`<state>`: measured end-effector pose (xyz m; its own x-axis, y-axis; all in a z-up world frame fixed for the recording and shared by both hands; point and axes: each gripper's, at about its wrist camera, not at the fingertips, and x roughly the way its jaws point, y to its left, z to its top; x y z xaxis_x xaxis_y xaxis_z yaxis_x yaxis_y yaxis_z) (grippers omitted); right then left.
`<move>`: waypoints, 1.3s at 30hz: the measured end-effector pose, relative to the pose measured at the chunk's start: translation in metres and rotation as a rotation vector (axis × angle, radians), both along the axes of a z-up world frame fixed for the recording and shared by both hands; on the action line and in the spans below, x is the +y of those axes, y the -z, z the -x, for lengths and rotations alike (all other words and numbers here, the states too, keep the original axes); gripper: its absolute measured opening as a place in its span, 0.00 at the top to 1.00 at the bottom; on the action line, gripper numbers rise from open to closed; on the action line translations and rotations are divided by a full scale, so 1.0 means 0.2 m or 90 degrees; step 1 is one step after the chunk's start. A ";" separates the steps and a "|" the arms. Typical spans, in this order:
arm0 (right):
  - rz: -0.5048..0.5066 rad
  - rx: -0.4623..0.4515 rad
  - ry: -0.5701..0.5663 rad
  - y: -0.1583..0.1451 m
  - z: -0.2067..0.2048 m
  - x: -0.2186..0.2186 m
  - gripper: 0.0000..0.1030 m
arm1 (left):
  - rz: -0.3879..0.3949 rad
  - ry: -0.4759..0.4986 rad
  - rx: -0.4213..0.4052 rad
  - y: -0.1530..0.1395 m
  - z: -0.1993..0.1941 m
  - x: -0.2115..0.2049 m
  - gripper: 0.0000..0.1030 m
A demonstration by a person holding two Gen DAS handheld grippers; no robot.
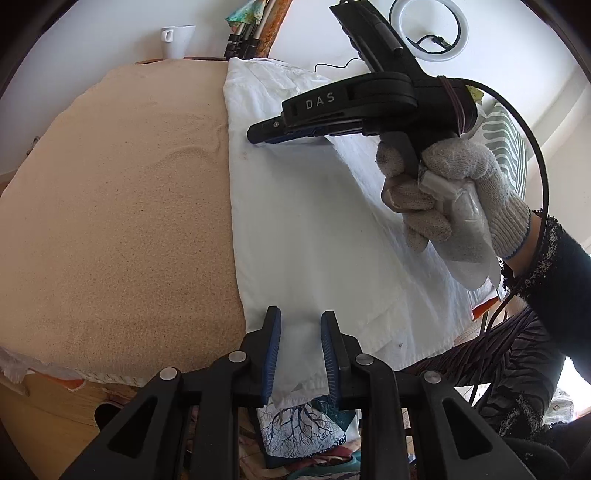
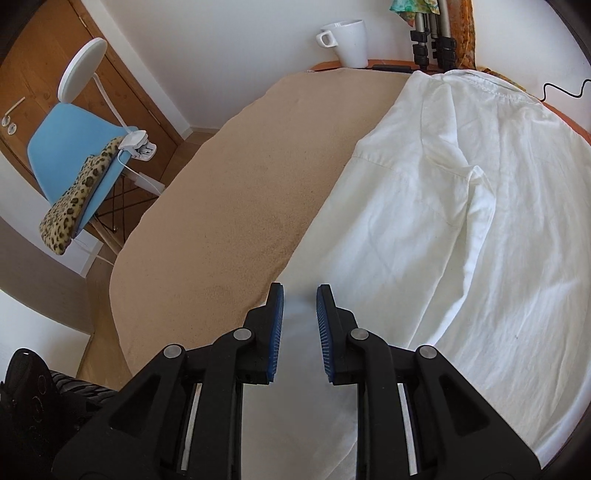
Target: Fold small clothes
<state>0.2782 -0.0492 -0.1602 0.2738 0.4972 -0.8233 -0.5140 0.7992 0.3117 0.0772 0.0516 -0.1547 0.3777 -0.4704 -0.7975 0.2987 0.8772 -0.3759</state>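
A white garment lies spread along the right half of a table under a beige cloth. My left gripper is open, with its jaws on either side of the garment's near hem at the table edge. My right gripper, held by a gloved hand, hovers low over the garment's far part. In the right wrist view the right gripper is open over the garment's left edge, with white cloth between the jaws.
A white mug stands at the table's far edge beside tripod legs. A blue chair with a leopard-print cushion stands off the table to the left. A ring light and cable hang on the wall.
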 end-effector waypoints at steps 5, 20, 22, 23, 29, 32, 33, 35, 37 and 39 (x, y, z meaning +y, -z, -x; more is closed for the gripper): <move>0.023 -0.032 -0.034 0.03 0.13 0.03 0.81 | 0.016 -0.016 0.000 -0.02 0.02 0.04 0.80; -0.046 -0.111 0.046 -0.36 0.38 -0.40 0.58 | -0.012 -0.043 -0.122 -0.24 0.01 -0.02 0.43; -0.052 -0.114 0.062 -0.39 0.40 -0.48 0.58 | -0.009 -0.033 -0.128 -0.27 0.00 -0.06 0.37; -0.056 -0.115 0.072 -0.41 0.41 -0.53 0.58 | -0.008 -0.029 -0.128 -0.28 0.00 -0.07 0.37; -0.060 -0.132 0.149 -0.49 0.45 -0.85 0.58 | -0.005 0.016 -0.132 -0.35 -0.04 -0.25 0.36; -0.061 -0.136 0.194 -0.51 0.46 -1.02 0.58 | -0.019 0.043 -0.153 -0.40 -0.05 -0.35 0.29; -0.065 -0.136 0.206 -0.52 0.46 -1.07 0.58 | -0.022 0.052 -0.157 -0.41 -0.05 -0.38 0.27; -0.072 -0.137 0.235 -0.53 0.47 -1.18 0.58 | -0.028 0.070 -0.165 -0.42 -0.06 -0.45 0.25; -0.079 -0.138 0.261 -0.55 0.47 -1.28 0.58 | -0.033 0.086 -0.170 -0.42 -0.07 -0.51 0.24; -0.082 -0.141 0.288 -0.55 0.48 -1.38 0.58 | -0.036 0.097 -0.174 -0.43 -0.09 -0.57 0.24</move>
